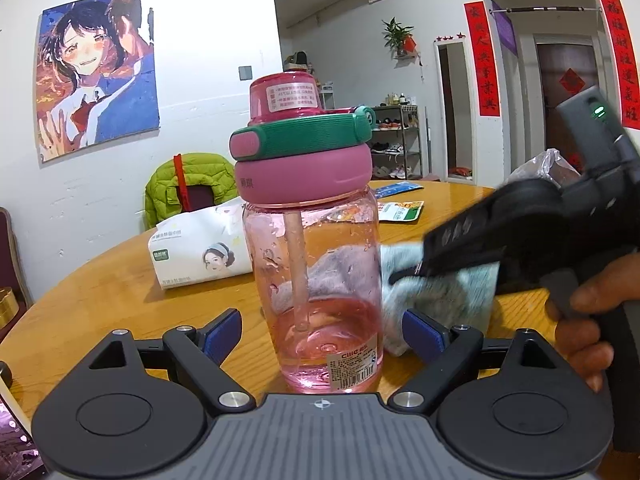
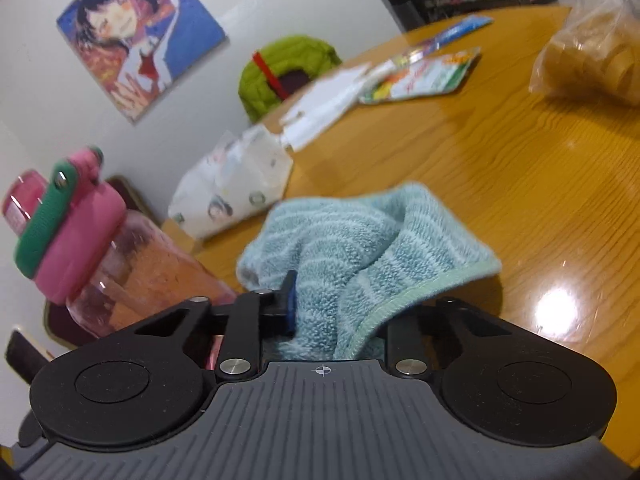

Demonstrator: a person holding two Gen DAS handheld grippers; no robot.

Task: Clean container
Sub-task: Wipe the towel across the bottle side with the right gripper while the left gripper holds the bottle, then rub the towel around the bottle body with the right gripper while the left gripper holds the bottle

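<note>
Your right tool (image 2: 320,312) grips the blue cloth (image 2: 360,240) beside the bottle (image 1: 316,264); your left tool (image 1: 322,336) gapes around its base – wipe its wall, mind tipping

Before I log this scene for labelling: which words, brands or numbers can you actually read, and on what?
"Clllc", roughly: barcode sticker low on the pink bottle.
Sticker on the bottle cap: too small.
Tissue pack print: too small.
Red door scrolls: large Chinese characters, not legible to me.
Snack packet: blurred.

White wall (image 1: 208,40), anime poster (image 1: 96,76), round wooden table (image 1: 100,292), shoe rack (image 1: 396,140)
</note>
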